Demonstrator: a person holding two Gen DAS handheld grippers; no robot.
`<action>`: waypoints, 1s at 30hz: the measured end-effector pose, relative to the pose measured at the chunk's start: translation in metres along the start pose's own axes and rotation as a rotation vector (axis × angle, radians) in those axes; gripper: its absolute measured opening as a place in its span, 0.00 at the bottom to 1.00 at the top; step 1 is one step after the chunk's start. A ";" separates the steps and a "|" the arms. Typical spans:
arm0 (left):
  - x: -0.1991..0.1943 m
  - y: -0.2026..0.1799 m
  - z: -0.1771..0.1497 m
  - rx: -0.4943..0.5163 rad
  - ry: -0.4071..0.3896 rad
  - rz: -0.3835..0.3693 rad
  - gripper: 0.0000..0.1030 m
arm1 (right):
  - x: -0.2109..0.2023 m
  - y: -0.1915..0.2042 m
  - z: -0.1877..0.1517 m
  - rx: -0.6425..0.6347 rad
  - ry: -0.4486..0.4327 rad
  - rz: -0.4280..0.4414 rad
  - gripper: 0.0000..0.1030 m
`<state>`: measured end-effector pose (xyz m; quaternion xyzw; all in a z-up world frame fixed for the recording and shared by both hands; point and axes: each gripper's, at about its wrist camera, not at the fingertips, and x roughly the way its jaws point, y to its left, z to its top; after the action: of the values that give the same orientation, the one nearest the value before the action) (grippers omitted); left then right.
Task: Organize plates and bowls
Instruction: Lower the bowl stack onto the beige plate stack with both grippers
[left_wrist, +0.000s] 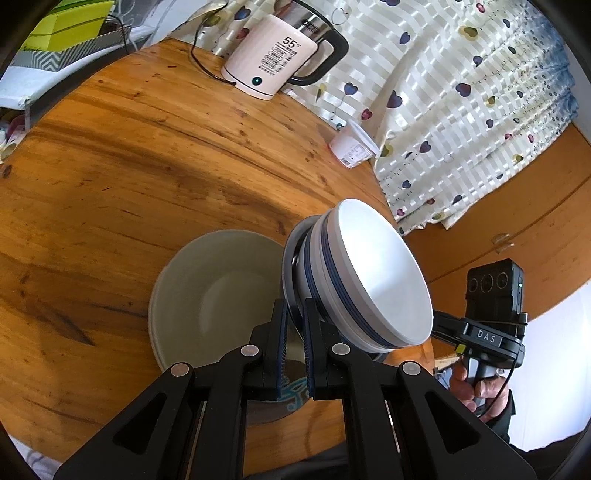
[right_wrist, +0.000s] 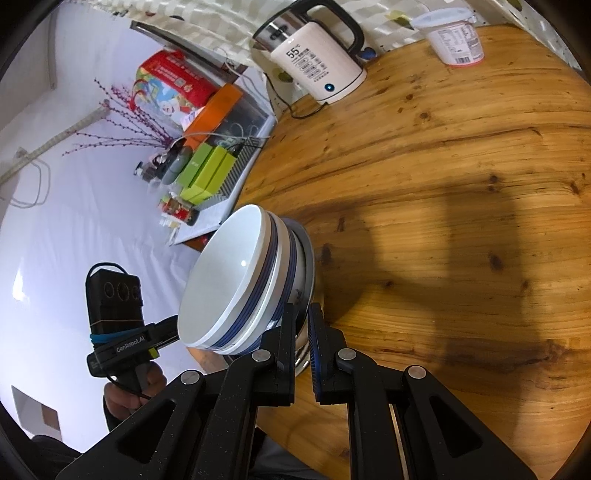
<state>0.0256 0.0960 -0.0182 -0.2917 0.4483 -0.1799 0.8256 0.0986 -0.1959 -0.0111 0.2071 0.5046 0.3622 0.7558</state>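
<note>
Bowls (left_wrist: 369, 273) are sitting stacked and tipped sideways above the wooden counter (left_wrist: 129, 166). I am pinching their rim with both my left claw (left_wrist: 295, 314) and right claw (right_wrist: 303, 317), beside a grey plate (left_wrist: 210, 291).

I see a white electric kettle (left_wrist: 271, 61) at the top of the frame on the wooden table (left_wrist: 110, 177); a yogurt tub (right_wrist: 456, 37) upper right; green boxes (right_wrist: 207, 170) stacked left of centre.
</note>
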 end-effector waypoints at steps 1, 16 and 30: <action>-0.001 0.002 0.000 -0.003 -0.001 0.003 0.06 | 0.002 0.001 0.000 -0.001 0.003 0.001 0.09; -0.018 0.020 -0.006 -0.038 -0.027 0.032 0.06 | 0.027 0.016 0.003 -0.022 0.044 0.017 0.09; -0.028 0.033 -0.010 -0.062 -0.036 0.058 0.06 | 0.047 0.023 0.001 -0.032 0.079 0.019 0.09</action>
<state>0.0032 0.1336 -0.0264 -0.3072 0.4470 -0.1369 0.8289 0.1026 -0.1454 -0.0236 0.1851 0.5262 0.3851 0.7352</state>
